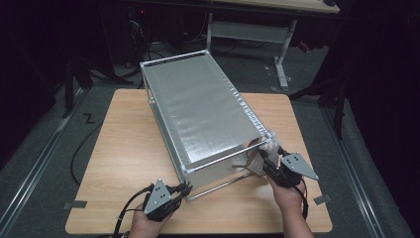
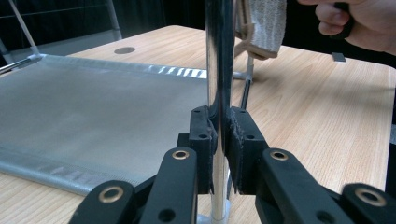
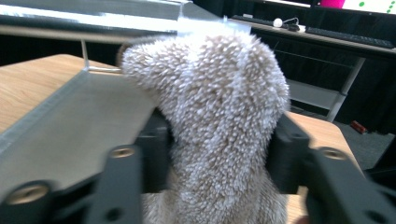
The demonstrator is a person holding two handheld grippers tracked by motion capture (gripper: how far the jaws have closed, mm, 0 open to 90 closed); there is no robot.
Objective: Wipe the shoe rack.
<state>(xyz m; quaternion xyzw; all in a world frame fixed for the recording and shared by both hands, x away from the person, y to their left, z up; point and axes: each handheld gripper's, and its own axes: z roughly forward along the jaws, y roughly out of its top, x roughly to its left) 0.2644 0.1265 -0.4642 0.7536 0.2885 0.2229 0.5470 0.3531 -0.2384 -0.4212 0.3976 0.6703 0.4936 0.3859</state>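
A metal-framed rack with a silver mesh shelf stands slantwise on the wooden table. My left gripper is at its near left corner. In the left gripper view its jaws are shut on the rack's shiny upright post. A fuzzy beige sock hangs over the rack's near right corner. My right gripper is shut on that sock, which bulges up between the pads. The sock and the person's right hand also appear far off in the left gripper view.
Bare tabletop lies left of the rack and along the front edge. Grey tape marks sit near the front corners. A round hole is in the tabletop. Another desk frame stands behind, and a cable runs on the floor at left.
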